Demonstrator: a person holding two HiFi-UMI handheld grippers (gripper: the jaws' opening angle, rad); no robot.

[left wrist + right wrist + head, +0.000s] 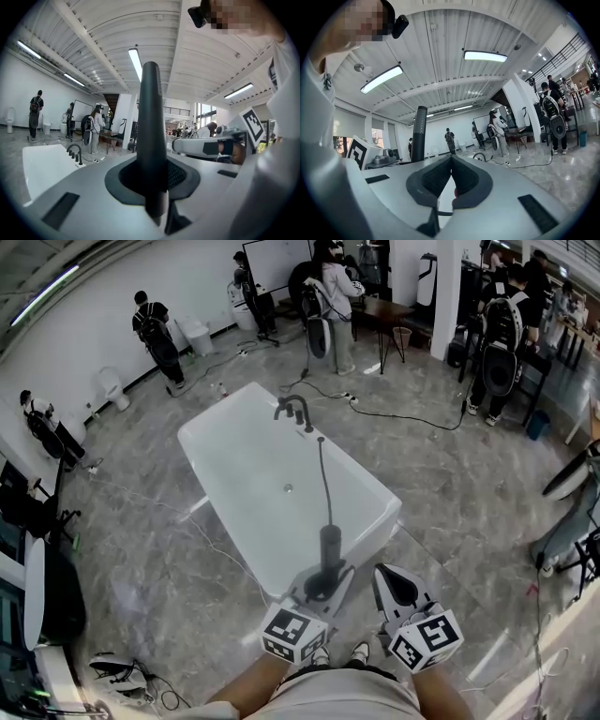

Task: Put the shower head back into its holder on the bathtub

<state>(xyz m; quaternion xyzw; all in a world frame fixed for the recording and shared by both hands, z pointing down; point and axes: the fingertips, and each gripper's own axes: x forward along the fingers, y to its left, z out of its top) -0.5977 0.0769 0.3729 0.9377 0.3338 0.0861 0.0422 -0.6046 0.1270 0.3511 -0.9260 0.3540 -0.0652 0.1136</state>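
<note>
- Left gripper (322, 585) pinched the dark shower head (330, 546) by its handle, its jaws held apart only by that handle.
- In the left gripper view the shower head stood upright between the dark pads, rising well above them.
- From the head view, the shower head was at the near end of the white bathtub (217, 460), just beyond the gripper.
- Its thin dark hose (324, 479) ran over the inside of the bathtub to the far rim, ending just beside the dark tap (293, 411).
- Right gripper (451, 180) had its jaws pressed together with nothing between them; it sat just beside the left one, apart from the shower head.
- Both grippers were at the bathtub's near end, above the person's shoes.
- Several people stood on the grey marbled floor (441, 465) beyond the bathtub, well away from it.
</note>
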